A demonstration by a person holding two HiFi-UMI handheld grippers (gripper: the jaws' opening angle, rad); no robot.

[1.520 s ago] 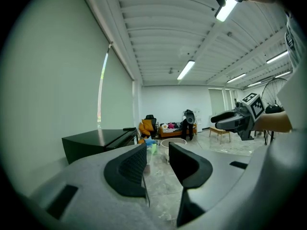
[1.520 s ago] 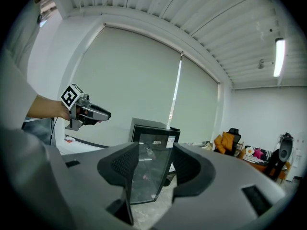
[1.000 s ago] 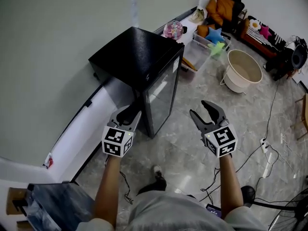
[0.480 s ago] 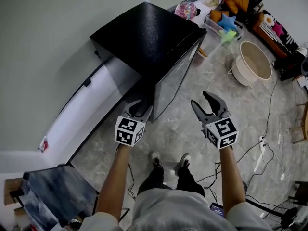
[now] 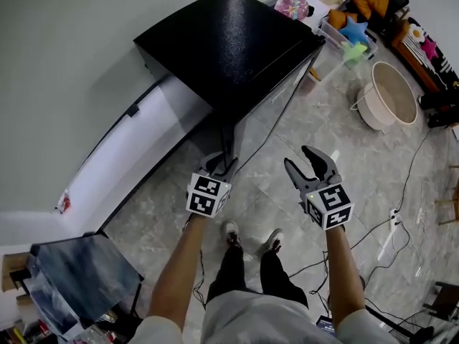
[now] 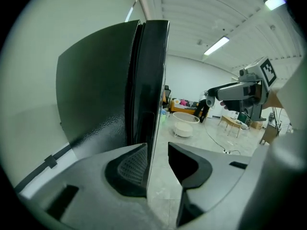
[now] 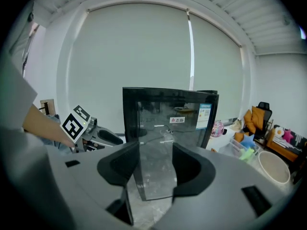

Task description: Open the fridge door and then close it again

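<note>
Fridge door [image 5: 276,113], a dark glass one, is shut on the small black fridge [image 5: 229,41]. The fridge stands on the tiled floor [image 5: 272,206] by the wall, just in front of you.

The main risk, in my judgement, is a poor bite. Your left hand-held gripper [image 5: 219,162] reaches only the thin side edge of the door. If you pull before the pads sit well, they can slip off the smooth surface. The fridge is small and the floor looks smooth, so a hard pull may drag the whole fridge instead of opening it. When you close it, a fast push can slam the glass.

Your left hand-held gripper is wide open, and its jaws have just been closing a little. The door edge is between them, one pad very near it and the other apart, so nothing is gripped. Your right hand-held gripper [image 5: 305,165] is open too and empty. It points at the door front and is well apart from it.
</note>
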